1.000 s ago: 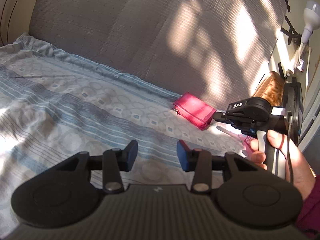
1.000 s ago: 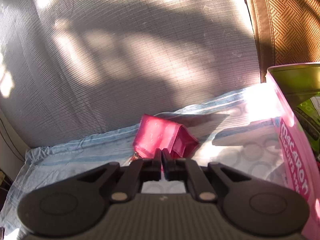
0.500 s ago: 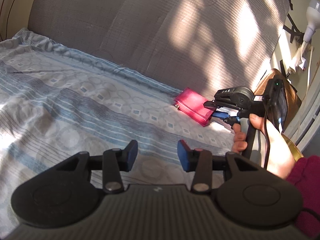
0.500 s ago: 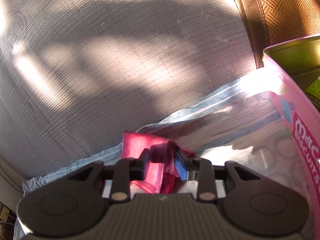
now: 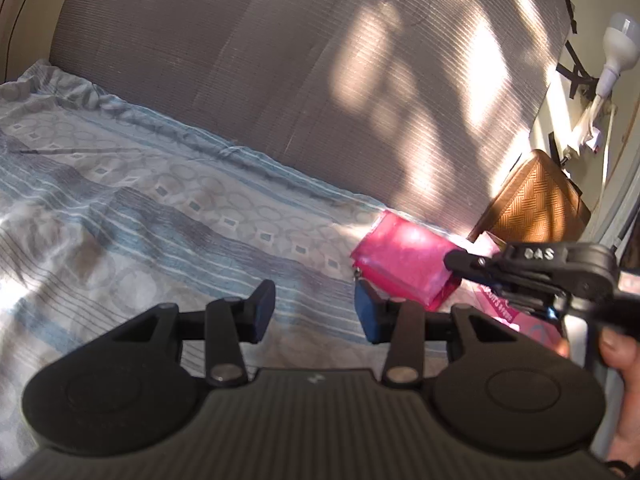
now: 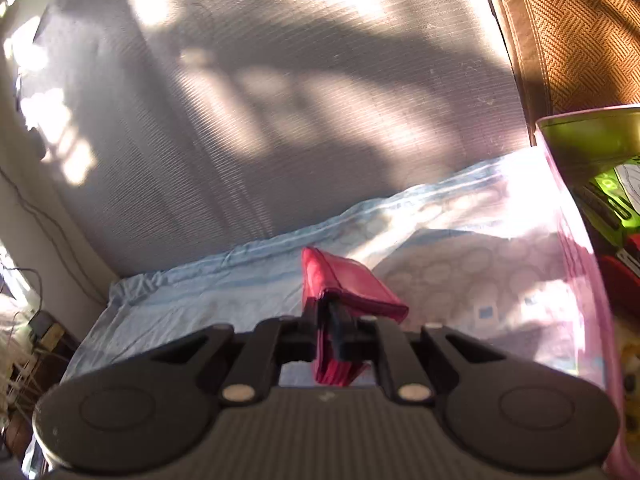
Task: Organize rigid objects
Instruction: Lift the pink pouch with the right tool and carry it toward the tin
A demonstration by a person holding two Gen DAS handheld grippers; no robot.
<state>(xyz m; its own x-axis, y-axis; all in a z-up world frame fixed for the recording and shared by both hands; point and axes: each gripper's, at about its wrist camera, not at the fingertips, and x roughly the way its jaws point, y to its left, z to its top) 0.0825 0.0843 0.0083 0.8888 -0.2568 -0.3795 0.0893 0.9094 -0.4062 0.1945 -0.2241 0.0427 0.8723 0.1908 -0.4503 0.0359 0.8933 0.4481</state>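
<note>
Wallet [image 6: 344,300] sits pinched in right hand-held gripper [image 6: 329,330]; left hand-held gripper [image 5: 314,311], spread, seemingly empty.

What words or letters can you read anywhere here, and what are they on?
"DAS": white letters on the right gripper, seen from the left wrist; the first letter is blurry.
White print on the pink box below that gripper: too blurred to read.
Green packaging inside the pink box: print too blurred to read.

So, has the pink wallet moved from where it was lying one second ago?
Yes. The pink wallet is now pinched in the right tongs, tipped on edge above the bedsheet.
</note>
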